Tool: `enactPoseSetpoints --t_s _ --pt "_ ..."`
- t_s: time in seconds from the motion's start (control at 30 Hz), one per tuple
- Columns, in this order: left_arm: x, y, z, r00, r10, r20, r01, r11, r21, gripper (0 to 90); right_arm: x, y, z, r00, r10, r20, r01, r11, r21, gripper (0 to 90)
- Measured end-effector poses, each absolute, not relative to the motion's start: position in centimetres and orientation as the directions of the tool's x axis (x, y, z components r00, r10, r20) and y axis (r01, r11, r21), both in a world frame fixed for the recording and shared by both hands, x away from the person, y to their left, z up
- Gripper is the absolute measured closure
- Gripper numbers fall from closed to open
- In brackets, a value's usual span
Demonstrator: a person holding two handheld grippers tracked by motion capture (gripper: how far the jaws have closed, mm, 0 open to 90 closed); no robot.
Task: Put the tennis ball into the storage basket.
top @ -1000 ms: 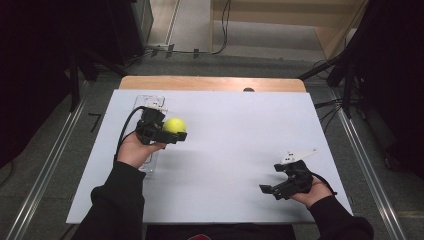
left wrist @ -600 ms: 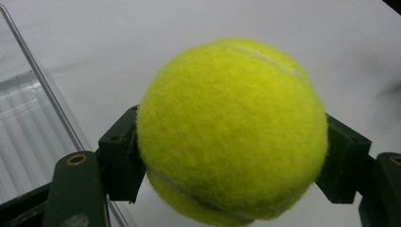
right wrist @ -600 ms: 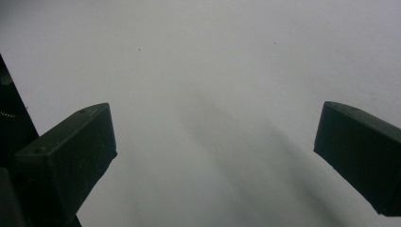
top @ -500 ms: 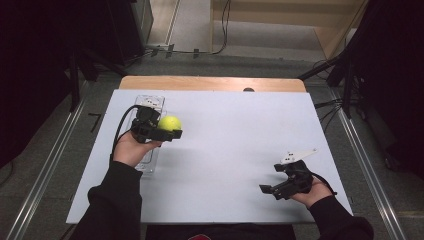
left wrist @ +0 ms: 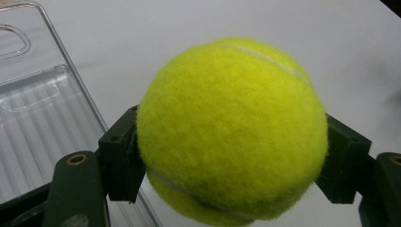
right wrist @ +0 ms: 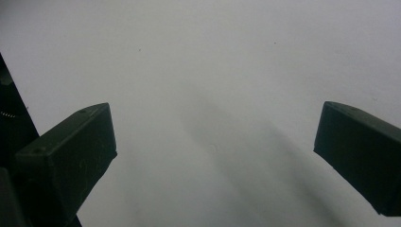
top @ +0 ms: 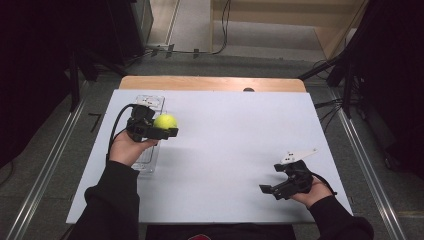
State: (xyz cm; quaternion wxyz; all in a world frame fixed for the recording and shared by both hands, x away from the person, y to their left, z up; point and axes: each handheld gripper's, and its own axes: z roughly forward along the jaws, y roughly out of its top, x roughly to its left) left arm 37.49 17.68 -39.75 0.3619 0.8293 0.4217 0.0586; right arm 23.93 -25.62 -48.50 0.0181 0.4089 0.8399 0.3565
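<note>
A yellow-green tennis ball (top: 165, 121) is held off the white table by my left gripper (top: 162, 127), which is shut on it at the table's left side. In the left gripper view the ball (left wrist: 231, 130) bulges between the two black jaws, which press its sides. A clear plastic tray (top: 150, 102) lies just left of and beneath that gripper, also seen as a ribbed clear tray (left wrist: 38, 123). My right gripper (top: 272, 190) rests low near the front right of the table, open, its jaws wide apart over bare white surface (right wrist: 213, 94).
The white table (top: 235, 130) has a wooden strip along its far edge (top: 210, 83). Metal rails run down the floor on both sides. A black cable trails from the left gripper over the tray.
My left gripper with the ball has drifted slightly left and toward the far side, nearer the tray. The right gripper has stayed put.
</note>
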Motion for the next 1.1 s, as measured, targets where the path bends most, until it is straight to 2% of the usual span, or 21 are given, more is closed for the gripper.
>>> enactPoseSetpoints --t_s 1.1 --pt "38.0 20.6 -39.3 0.561 0.804 -0.198 0.681 -0.312 0.662 25.6 23.9 -25.6 -48.5 -0.667 0.699 0.258 0.671 0.413 0.615 0.0"
